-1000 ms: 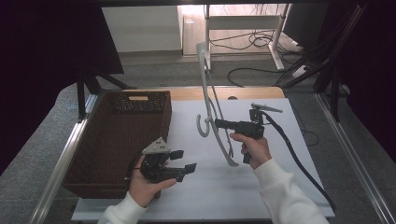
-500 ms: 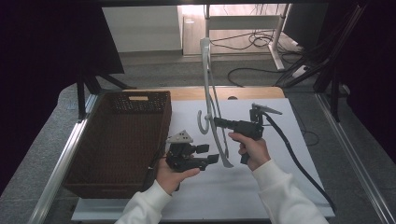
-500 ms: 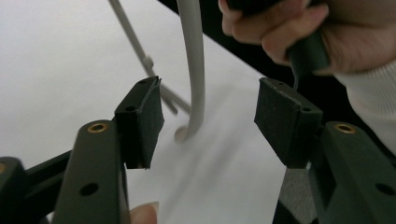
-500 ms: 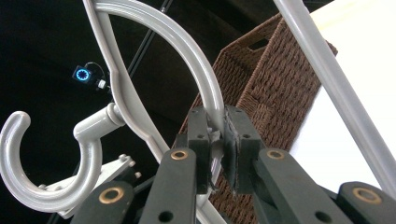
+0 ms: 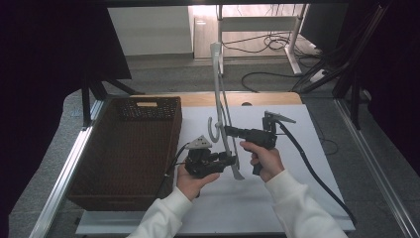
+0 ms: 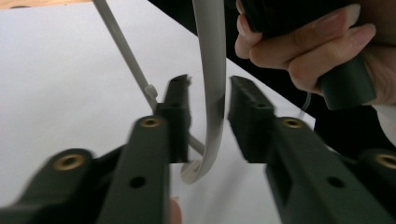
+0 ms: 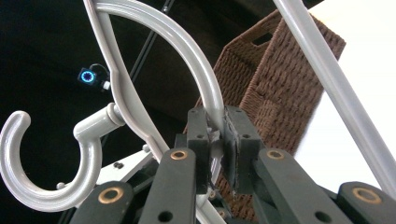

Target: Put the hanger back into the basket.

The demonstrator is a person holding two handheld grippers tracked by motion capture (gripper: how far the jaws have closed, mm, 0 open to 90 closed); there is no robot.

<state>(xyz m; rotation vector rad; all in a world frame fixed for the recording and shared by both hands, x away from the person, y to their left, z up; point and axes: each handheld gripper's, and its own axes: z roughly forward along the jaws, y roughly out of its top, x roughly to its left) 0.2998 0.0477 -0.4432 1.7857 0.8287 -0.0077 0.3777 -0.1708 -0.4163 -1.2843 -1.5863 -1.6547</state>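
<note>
**Grey hanger held on end above the tabletop, one tool clamped, one poised**

A pale grey plastic clothes hanger (image 5: 222,116) stands nearly upright over the middle of the white tabletop (image 5: 307,198), one shoulder tip high toward the far edge, the other low near the person's hands. The right tool (image 7: 218,135) is clenched on the hanger's curved shoulder close to the neck, jaws pressed flat against the plastic on both sides. The left tool (image 6: 208,100) is released: its jaws stand apart on either side of the lower arm, near the upturned tip, with a gap showing on each side.

The hanger looks light and rigid, a single moulded piece with a smooth, probably slick surface; its thin crossbar would likely flex more than the broad shoulder band. The flat shoulder seems the best place to grip, since it gives the jaws a wide face; the round hook (image 7: 51,158) and the slim bar would tend to roll or slip.

It is uniformly grey, with an open hook on a short stem. A woven brown basket (image 5: 126,148) sits along the tabletop's left edge.
</note>
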